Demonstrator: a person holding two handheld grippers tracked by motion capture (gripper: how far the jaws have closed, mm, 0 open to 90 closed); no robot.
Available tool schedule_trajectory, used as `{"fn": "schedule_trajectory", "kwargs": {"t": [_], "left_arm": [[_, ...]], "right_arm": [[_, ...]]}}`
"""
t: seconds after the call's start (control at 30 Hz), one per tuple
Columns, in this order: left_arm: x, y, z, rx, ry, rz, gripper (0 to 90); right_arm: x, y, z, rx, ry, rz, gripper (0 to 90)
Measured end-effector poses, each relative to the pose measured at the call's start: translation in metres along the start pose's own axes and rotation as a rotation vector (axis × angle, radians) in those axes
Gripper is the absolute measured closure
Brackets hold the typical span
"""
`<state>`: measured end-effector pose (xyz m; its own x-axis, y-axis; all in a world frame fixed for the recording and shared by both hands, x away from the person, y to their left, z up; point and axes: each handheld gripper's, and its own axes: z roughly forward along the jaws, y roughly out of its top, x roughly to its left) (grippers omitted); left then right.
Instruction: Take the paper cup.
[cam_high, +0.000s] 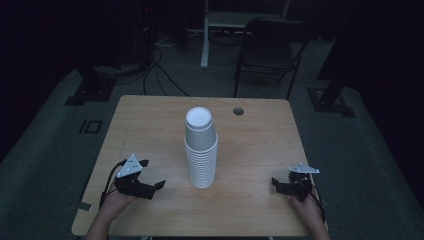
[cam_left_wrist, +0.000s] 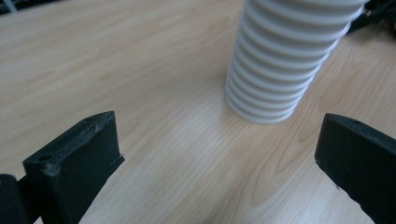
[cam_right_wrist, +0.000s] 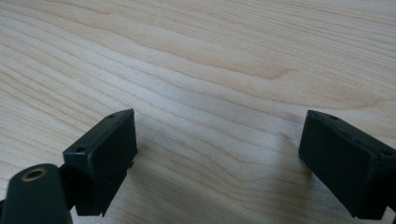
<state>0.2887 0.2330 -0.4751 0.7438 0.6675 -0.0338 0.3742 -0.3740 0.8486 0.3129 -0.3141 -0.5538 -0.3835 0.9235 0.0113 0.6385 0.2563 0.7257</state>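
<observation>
Standing tall near the middle of the table (cam_high: 150, 115), a little toward its near edge, the stack of white paper cups (cam_high: 201, 150) is the thing most likely to come to grief. The cups are nested upside down, rims ringed one above another, and the column leans slightly in the high view, so a sideways nudge low down could, in my judgement, tip the whole stack toward the far edge or spill it across the wood.

The left gripper (cam_high: 152, 186) rests by the near left corner, its fingers (cam_left_wrist: 74, 158) spread wide and aimed at the base of the stack, close to it but not touching. Closing on the bottom rings would probably grab many cups at once, or shove the column over, instead of freeing a single one.

The right gripper (cam_high: 278, 185) sits near the near right corner, well apart from the stack, its fingers (cam_right_wrist: 105, 154) also wide with only bare wood between them. With that side unsupported, any push from the left has nothing to brace against.
</observation>
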Motion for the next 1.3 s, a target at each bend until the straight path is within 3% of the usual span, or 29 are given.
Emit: {"fn": "schedule_trajectory", "kwargs": {"t": [0.27,0.53,0.57,0.73,1.3], "left_arm": [[-0.005,0.021,-0.003,-0.034,-0.046,0.021,0.4],[-0.023,0.048,0.002,-0.052,-0.075,0.092,0.4],[-0.027,0.055,0.003,-0.052,-0.073,0.119,0.3],[-0.029,0.064,0.004,-0.076,-0.109,0.115,0.4],[-0.037,0.112,0.011,-0.154,-0.17,0.183,0.4]], "right_arm": [[0.0,0.0,0.0,0.0,0.0,0.002,10.7],[0.0,0.0,0.0,0.002,0.0,0.002,10.7],[0.0,0.0,0.0,0.001,0.0,0.002,10.7],[0.0,0.0,0.0,0.001,0.0,0.002,10.7],[0.0,0.0,0.0,0.001,0.0,0.002,10.7]]}}
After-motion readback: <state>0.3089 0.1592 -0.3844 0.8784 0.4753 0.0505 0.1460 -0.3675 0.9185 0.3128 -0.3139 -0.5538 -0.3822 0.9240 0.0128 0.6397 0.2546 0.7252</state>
